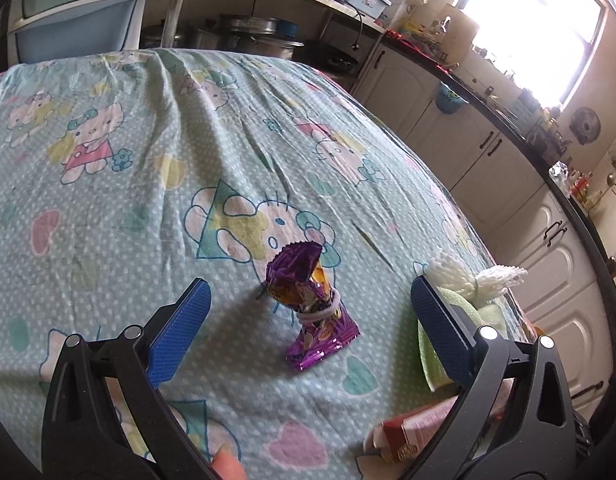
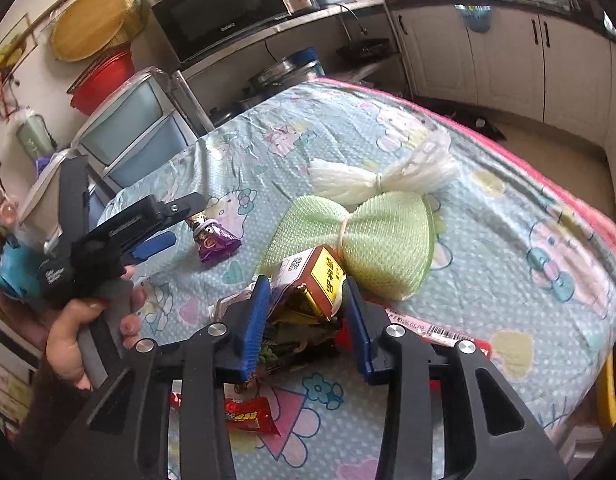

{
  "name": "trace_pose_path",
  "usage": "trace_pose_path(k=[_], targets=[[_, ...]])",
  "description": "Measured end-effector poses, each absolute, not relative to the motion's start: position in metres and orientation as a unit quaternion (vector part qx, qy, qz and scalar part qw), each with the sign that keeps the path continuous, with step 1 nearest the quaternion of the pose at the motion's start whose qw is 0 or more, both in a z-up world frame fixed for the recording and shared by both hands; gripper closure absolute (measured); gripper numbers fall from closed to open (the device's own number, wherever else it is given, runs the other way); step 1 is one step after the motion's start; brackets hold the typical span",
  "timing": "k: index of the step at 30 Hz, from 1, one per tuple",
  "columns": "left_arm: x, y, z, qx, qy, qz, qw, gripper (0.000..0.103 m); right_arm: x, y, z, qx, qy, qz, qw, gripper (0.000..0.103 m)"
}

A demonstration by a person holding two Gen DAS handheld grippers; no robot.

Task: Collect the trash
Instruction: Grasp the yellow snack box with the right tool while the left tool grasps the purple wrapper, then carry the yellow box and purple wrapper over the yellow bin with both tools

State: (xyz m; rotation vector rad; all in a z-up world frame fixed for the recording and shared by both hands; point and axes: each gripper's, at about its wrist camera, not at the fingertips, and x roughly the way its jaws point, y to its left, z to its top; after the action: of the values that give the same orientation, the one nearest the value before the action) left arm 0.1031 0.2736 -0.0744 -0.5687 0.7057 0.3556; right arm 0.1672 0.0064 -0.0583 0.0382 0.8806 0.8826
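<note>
So we're mid-pickup: the right gripper has its jaws clamped around a crumpled bunch of wrappers with a brown and yellow carton on top, sitting just in front of the green mesh cloth. Left of that cloth, the left gripper hovers with jaws wide apart around the purple snack bag, not touching, so I'd guess closing on it comes next. No bin or trash bag in sight, and beyond the cloth there's only a white mesh bundle.
</note>
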Motion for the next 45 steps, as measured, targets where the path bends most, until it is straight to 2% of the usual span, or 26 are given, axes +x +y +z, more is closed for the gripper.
trace_pose_path(k=[1, 2, 3, 5, 8, 10, 11, 13, 19, 25, 35, 45], targets=[[0.104, 0.274, -0.074, -0.274, 0.339, 0.17, 0.884, 0.011, 0.165, 0.006, -0.055, 0.012, 0.404, 0.415, 0.815, 0.07], [0.106, 0.274, -0.075, -0.275, 0.34, 0.17, 0.883, 0.011, 0.162, 0.007, -0.052, 0.008, 0.396, 0.42, 0.817, 0.079], [0.108, 0.274, -0.076, -0.275, 0.341, 0.169, 0.883, 0.012, 0.16, 0.007, -0.049, 0.001, 0.389, 0.422, 0.819, 0.082], [0.111, 0.273, -0.077, -0.275, 0.344, 0.167, 0.882, 0.017, 0.157, 0.008, -0.043, -0.008, 0.379, 0.425, 0.822, 0.082], [0.116, 0.272, -0.082, -0.273, 0.355, 0.167, 0.878, 0.037, 0.153, 0.01, -0.038, -0.02, 0.366, 0.43, 0.825, 0.082], [0.117, 0.27, -0.084, -0.27, 0.36, 0.168, 0.877, 0.064, 0.152, 0.01, -0.035, -0.019, 0.359, 0.434, 0.826, 0.082], [0.117, 0.269, -0.084, -0.269, 0.361, 0.167, 0.877, 0.071, 0.151, 0.009, -0.033, -0.017, 0.358, 0.435, 0.826, 0.082], [0.116, 0.266, -0.082, -0.264, 0.36, 0.161, 0.88, 0.076, 0.151, 0.007, -0.03, -0.012, 0.355, 0.436, 0.827, 0.082], [0.107, 0.26, -0.071, -0.251, 0.352, 0.153, 0.889, 0.08, 0.148, -0.004, -0.02, -0.003, 0.344, 0.435, 0.832, 0.082], [0.099, 0.243, -0.038, -0.227, 0.324, 0.137, 0.908, 0.081, 0.15, -0.024, -0.01, 0.013, 0.333, 0.424, 0.842, 0.082], [0.107, 0.188, 0.011, -0.182, 0.282, 0.087, 0.938, 0.081, 0.156, -0.066, 0.005, 0.038, 0.315, 0.395, 0.862, 0.082], [0.137, 0.123, 0.026, -0.153, 0.278, 0.024, 0.948, 0.081, 0.167, -0.124, 0.016, 0.068, 0.3, 0.345, 0.887, 0.082]])
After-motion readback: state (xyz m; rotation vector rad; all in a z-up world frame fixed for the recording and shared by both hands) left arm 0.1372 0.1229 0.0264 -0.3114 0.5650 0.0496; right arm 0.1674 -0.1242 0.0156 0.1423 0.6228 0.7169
